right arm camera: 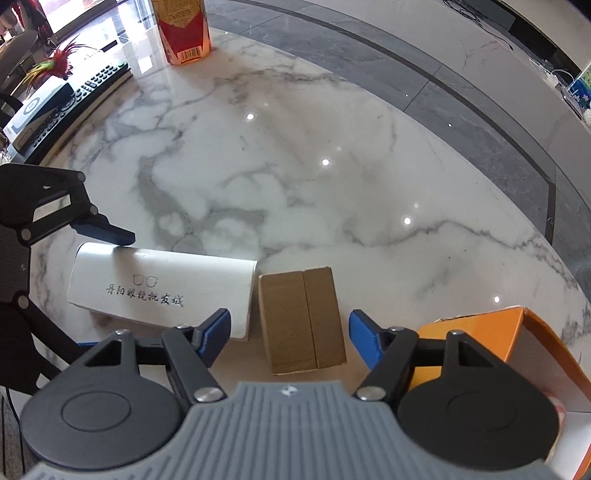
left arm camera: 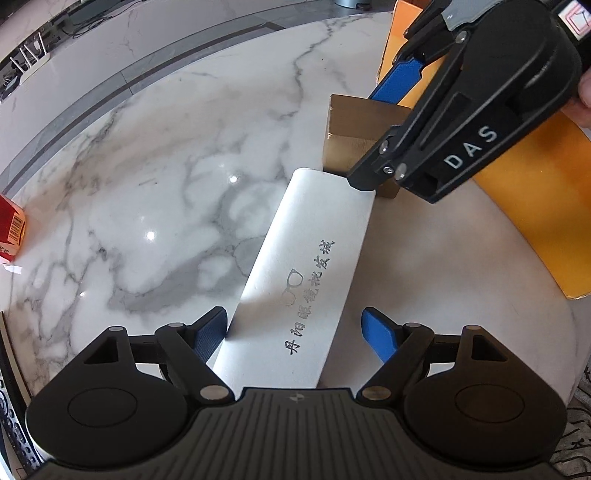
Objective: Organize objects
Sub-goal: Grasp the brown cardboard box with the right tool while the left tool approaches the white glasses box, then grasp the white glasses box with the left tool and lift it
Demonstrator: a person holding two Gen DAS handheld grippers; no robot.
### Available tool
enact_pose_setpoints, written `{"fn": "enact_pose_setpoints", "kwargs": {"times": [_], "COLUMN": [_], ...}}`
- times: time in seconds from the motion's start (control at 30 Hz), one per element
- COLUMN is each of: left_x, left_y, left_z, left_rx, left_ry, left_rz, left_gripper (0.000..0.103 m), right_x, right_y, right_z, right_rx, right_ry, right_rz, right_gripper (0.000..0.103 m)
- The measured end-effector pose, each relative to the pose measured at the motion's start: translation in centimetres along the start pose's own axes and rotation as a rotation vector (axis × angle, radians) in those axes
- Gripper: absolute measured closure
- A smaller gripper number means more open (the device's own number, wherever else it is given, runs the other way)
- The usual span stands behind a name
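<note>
A white glasses case (left arm camera: 295, 258) with grey lettering lies on the marble table. My left gripper (left arm camera: 295, 332) points down over its near end, open, with one finger on each side. The left pad sits close to the case's edge and the right pad stands clear of it. A small brown cardboard box (right arm camera: 301, 317) sits right beside the case's other end (right arm camera: 162, 284). My right gripper (right arm camera: 291, 332) straddles this box, open, with a gap on both sides. In the left wrist view the right gripper (left arm camera: 373, 136) hangs over the box (left arm camera: 354, 129).
An orange box (right arm camera: 480, 332) with a white inside stands to the right of the brown box, close to the right gripper's finger. A red carton (right arm camera: 184, 33) and remote controls (right arm camera: 92, 85) sit at the far side. The round table's edge (right arm camera: 554, 258) curves past on the right.
</note>
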State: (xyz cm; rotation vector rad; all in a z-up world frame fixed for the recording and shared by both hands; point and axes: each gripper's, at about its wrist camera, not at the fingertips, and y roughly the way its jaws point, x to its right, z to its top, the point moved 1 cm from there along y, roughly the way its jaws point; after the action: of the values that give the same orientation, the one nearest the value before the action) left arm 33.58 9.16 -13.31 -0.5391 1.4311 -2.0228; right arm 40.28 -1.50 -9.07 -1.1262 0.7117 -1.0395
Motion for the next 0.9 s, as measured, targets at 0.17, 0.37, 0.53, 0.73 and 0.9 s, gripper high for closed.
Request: {"fn": "enact_pose_setpoints", "kwargs": {"times": [0.17, 0.37, 0.53, 0.73, 0.9], "left_x": [0.1, 1.7, 2.7, 4.2, 7.0], "left_y": [0.2, 0.0, -0.5, -1.2, -2.2], "left_z": [0.4, 0.0, -0.9, -2.8, -4.8], "left_rx": [-0.041, -0.068, -0.06, -0.043, -0.031], "left_ry": [-0.052, -0.121, -0.254, -0.424, -0.491], "left_rz": [0.043, 0.102, 0.134, 0.13, 0.158], "left_gripper": [0.022, 0.023, 0.023, 0.023, 0.023], "right_x": [0.1, -0.2, -0.6, -2.5, -4.7], "right_y": [0.3, 0.0, -0.8, -2.1, -3.3], "right_z": [0.1, -0.9, -3.2, -7.6, -11.2], "right_rx": [0.017, 0.021, 0.028, 0.022, 0.041], "right_ry": [0.031, 0.063, 0.105, 0.139, 0.132], "right_rz": [0.01, 0.003, -0.004, 0.055, 0.039], "right_gripper": [0.054, 0.055, 0.055, 0.056, 0.056]}}
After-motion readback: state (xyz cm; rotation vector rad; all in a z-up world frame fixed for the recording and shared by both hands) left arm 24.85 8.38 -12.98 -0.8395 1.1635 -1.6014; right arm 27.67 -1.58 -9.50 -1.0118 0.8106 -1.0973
